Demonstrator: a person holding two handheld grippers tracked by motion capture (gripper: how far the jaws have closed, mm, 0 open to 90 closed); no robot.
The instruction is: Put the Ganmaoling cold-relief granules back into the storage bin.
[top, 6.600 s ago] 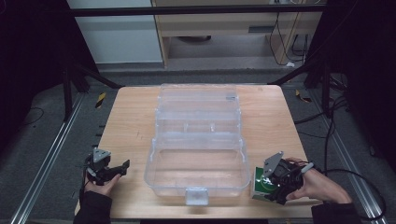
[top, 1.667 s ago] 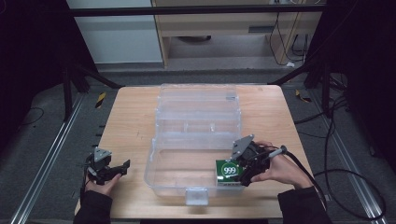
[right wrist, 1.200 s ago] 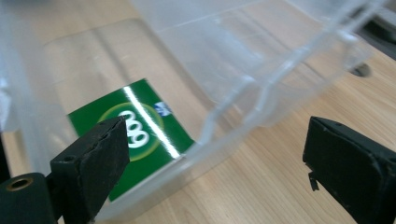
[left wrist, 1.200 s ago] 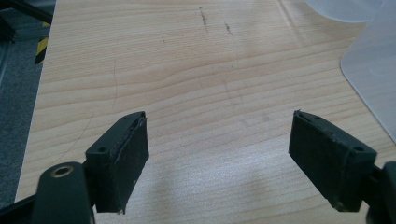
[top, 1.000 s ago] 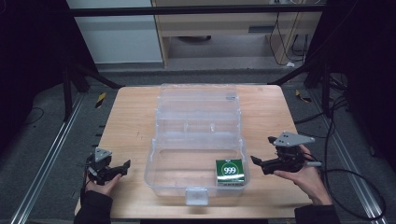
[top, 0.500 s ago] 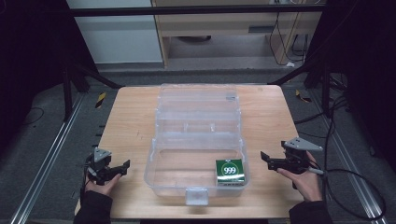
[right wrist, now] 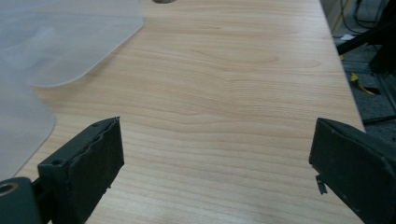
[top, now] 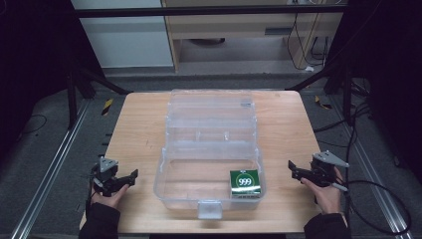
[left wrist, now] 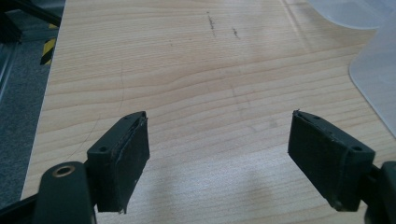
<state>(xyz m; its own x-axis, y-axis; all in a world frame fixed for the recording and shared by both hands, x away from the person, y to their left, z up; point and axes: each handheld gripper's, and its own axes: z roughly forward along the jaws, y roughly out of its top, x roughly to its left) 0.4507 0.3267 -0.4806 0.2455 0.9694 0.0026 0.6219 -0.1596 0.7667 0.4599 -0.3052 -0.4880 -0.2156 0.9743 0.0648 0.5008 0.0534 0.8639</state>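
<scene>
Green box [top: 245, 181] reading "999" lies in clear bin [top: 171, 186]; both grippers' jaws stand apart, empty.

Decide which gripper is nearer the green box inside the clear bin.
Right. The right gripper sits just outside the bin's right wall near the green box; the left gripper is beyond the bin's far side.

One green box [top: 245, 182], one clear plastic case [top: 211, 149], two grippers, one table [top: 139, 129].

White "999" in a ring on green box [top: 245, 181], smaller print above unreadable
</scene>
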